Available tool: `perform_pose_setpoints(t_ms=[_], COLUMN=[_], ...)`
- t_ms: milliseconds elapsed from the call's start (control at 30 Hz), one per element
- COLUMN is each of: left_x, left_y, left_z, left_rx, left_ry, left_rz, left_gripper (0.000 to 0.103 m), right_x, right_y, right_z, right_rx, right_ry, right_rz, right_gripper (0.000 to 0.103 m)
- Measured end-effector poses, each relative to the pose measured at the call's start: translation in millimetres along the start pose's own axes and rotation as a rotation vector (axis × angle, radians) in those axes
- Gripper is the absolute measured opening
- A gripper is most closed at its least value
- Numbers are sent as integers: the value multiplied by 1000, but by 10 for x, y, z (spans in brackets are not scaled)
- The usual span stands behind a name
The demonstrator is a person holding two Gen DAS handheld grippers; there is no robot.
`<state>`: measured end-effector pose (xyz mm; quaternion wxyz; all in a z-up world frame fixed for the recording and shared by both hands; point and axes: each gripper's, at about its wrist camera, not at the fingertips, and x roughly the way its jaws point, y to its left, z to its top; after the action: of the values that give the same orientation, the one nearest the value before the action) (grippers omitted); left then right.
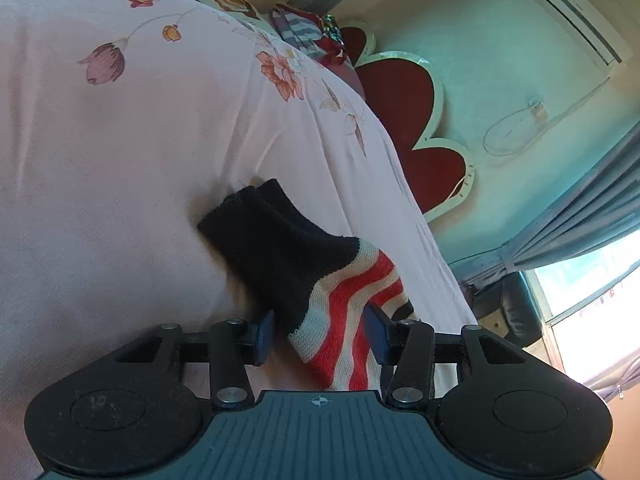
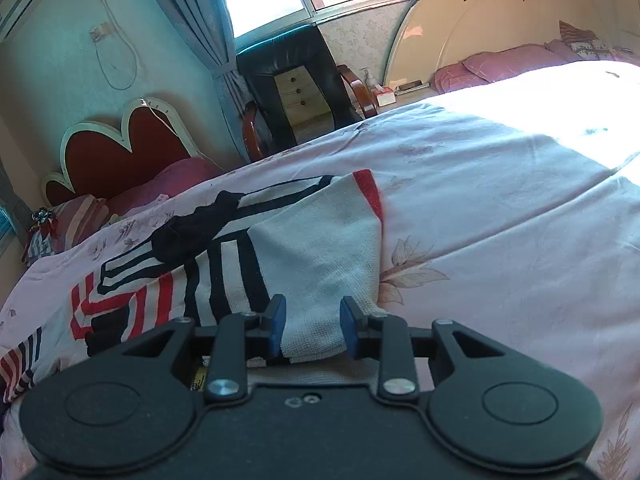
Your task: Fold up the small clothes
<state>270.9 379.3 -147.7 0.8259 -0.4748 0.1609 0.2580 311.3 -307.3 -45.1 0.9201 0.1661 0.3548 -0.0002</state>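
Left wrist: claw (image 1: pixel 320 334) tilted down, sock (image 1: pixel 304 268) between pads

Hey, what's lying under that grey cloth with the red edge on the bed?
The grey cloth lies partly over a striped garment in black, red and white, with a dark item beside it. How far the stripes run beneath is hidden. Elsewhere it rests on the floral bedsheet.

A bed (image 1: pixel 120 160) covered by a pale pink sheet printed with flowers carried the clothes. A sock (image 1: pixel 288 256), dark at the cuff and striped red and cream at the foot, lay on the sheet near one edge. A garment (image 2: pixel 240 248) in grey with black, white and red stripes lay spread near another edge. Pink pillows (image 2: pixel 500 64) rested against the headboard (image 2: pixel 480 12).
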Motion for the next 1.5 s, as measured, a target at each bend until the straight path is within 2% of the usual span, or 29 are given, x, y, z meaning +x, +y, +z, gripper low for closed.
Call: perform_pose_setpoints(t_ms=[67,133,233,433,700,800,933,1100,1300,1500], left_x=[27,70,91,5,-283,-306,-316,-233,-153,-67], left_y=[-44,-108,-117,-190,-856,-1127,-1605,-2200,-2681,-2985], left_z=[29,49,75,67,-122,-246,-574,-1204,-1907,-2622], left_rx=[27,65,74,127,425,490,615,735,811,948], left_ry=[1,12,19,7,-25,-5,57,164,291,403], left_rz=[12,50,79,83,-6,-55,-164,-275,-341,-373], left_gripper=[48,27,14,6,6,6,6,6,6,6], right_x=[-3,-3,2,54,143,159,167,145,81,25], right_y=[-11,-18,-9,-46,-72,-74,-86,-162,-314,-382], right_z=[7,18,33,41,80,77,46,-1,-49,-72], right_rx=[0,1,-1,14,34,40,50,71,105,129], right_ry=[1,-1,-2,6,8,8,12,11,8,5], right_rz=[-4,-9,-6,-12,-13,-7,-9,-17,-31,-24], right_gripper=[30,30,30,30,30,30,30,30,30,32])
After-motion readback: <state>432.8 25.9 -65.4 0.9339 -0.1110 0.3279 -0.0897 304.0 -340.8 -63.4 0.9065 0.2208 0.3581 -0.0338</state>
